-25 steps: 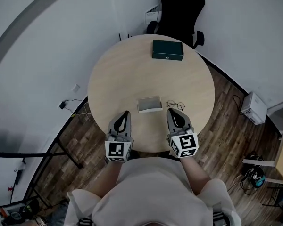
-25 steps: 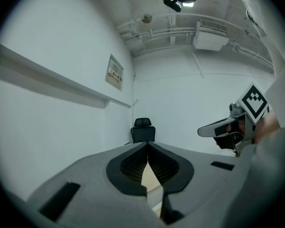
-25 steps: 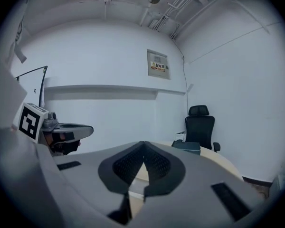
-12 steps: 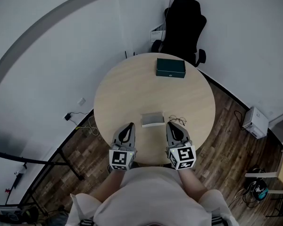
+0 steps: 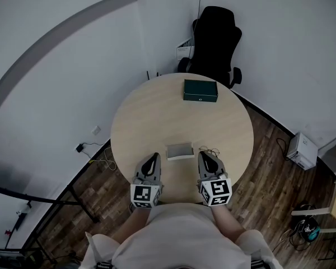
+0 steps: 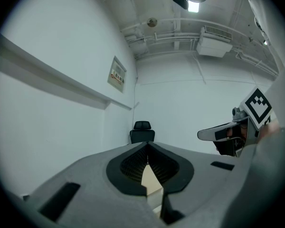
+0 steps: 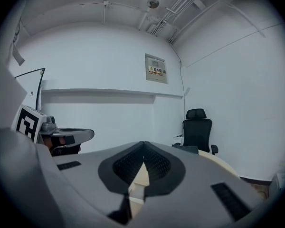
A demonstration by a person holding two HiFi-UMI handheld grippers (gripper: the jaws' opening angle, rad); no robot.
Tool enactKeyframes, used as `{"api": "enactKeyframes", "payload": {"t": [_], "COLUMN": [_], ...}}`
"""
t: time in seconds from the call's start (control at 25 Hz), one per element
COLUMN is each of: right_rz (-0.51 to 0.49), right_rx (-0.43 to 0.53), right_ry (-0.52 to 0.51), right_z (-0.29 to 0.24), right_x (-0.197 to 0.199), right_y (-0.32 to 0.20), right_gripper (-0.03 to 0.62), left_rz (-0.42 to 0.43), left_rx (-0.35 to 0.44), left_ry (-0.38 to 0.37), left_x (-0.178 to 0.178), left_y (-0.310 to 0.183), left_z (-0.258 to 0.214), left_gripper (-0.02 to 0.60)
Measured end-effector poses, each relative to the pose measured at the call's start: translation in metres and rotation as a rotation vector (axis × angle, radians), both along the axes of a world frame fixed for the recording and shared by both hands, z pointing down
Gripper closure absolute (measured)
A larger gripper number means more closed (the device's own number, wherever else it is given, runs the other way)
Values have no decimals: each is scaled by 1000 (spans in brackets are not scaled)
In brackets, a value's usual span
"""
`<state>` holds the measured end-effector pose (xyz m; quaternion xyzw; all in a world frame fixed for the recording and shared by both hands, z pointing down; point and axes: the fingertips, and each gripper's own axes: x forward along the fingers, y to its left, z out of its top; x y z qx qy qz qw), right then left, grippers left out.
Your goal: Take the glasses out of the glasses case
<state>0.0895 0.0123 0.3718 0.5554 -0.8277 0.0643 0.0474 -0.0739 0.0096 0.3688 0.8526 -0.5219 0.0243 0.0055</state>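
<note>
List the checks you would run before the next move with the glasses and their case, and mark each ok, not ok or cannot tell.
1. Left gripper shut with nothing in it: ok.
2. Right gripper shut with nothing in it: ok.
3. Glasses out of the case, lying on the table to its right: ok.
4. Case lid open or closed: cannot tell.
5. Right gripper clear of the glasses beside its tip: cannot tell.
6. Green box far from the work area: ok.
</note>
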Motion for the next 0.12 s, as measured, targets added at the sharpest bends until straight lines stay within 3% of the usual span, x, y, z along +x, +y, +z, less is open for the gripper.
{"api": "enactKeyframes", "payload": {"t": [0.12], "right_rz": [-1], "right_rx": [1], "right_ry": [2], "right_z": [1], "right_x": [1], "right_y": [-3], "right_gripper": [582], "left_rz": [2], "left_rx": [4], "left_ry": [7], "left_x": [4], "left_y": [-3], "left_z": [-2], "left_gripper": [572]}}
